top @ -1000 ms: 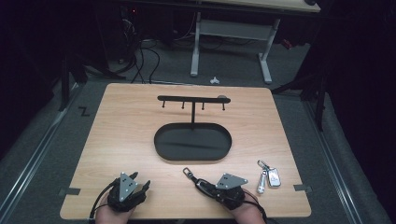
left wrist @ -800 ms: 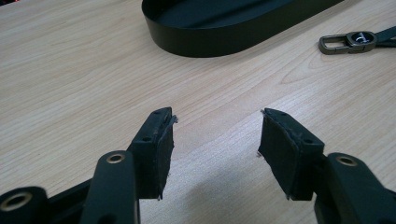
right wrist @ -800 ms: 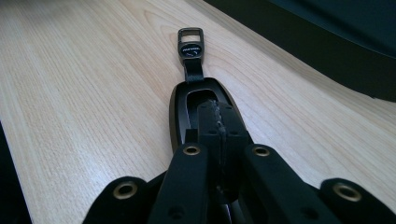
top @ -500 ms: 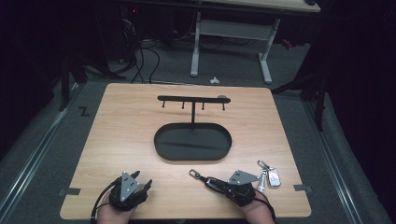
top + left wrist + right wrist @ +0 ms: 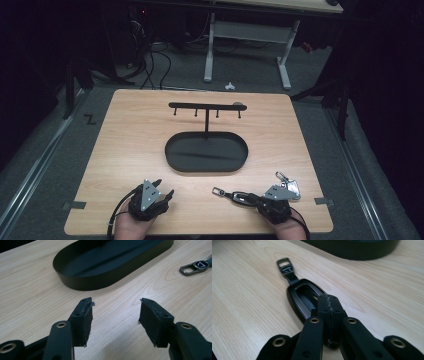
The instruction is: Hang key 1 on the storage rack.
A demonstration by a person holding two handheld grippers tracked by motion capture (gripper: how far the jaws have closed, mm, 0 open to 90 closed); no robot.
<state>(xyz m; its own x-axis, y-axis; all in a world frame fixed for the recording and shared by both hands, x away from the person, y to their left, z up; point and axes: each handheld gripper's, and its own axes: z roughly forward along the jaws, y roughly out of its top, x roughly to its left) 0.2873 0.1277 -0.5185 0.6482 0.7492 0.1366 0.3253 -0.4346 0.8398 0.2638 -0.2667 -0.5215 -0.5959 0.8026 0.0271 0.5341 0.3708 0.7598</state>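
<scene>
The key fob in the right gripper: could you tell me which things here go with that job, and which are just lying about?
In the job:
- key fob, pinched in the right gripper
- black hook stand with its oval tray

Lying about:
- silver keys by the right hand
- left gripper, open, holding nothing

Left gripper point(image 5: 164, 191) low at the near edge, jaws spread wide — right gripper point(image 5: 248, 199) pinched tight, lying nearly level.

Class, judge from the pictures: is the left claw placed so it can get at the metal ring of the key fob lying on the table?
Probably yes. The left claw stands open with bare table between it and the ring of the key fob. The black tray sits off to the side, not in the way.
</scene>
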